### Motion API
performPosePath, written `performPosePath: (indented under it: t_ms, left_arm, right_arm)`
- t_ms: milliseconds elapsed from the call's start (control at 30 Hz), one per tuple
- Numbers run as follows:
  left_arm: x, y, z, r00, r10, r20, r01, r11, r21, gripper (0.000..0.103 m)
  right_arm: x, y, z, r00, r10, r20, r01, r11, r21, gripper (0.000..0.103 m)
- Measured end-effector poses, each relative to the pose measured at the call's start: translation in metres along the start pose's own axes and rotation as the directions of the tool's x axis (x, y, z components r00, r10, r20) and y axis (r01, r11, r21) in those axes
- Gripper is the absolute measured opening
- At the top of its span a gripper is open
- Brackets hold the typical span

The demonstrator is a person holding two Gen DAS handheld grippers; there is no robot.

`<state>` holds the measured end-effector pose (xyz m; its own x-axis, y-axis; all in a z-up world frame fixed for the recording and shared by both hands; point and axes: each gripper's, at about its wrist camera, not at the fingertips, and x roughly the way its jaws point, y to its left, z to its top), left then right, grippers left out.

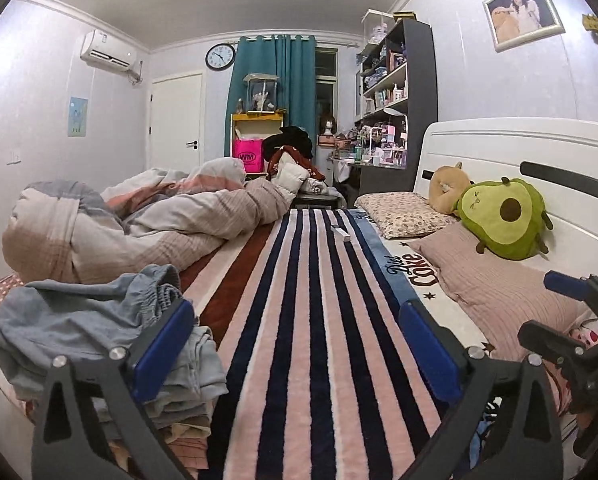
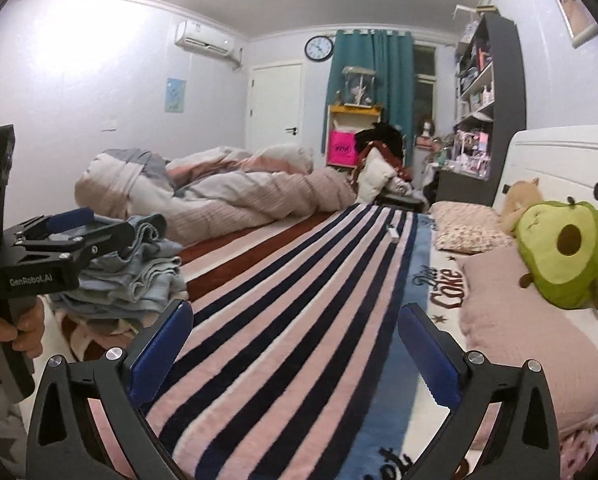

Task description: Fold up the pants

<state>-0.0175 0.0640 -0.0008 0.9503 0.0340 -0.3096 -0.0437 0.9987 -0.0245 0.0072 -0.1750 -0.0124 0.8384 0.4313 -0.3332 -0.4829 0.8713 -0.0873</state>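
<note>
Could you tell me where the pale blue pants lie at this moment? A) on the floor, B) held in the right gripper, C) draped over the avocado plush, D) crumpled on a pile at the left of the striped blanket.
D: the pale blue pants sit bunched on a pile beside the striped blanket, and both grippers are open and hold nothing.

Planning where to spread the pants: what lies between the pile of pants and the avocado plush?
The striped blanket, with a small white box lying on it, then a pink pillow; the right wrist view shows it.
</note>
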Motion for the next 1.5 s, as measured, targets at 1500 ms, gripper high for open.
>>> performPosePath:
  t_ms: [1500]
  left_arm:
    - [-0.0066, -0.0096, -0.0015, 1.000, 0.010, 0.002, -0.010, 1.000, 0.009, 0.102]
  right_arm:
    - [-0.0119, -0.0097, -0.0054, 1.000, -0.004, 0.020, 0.002, 0.998, 0.069, 0.102]
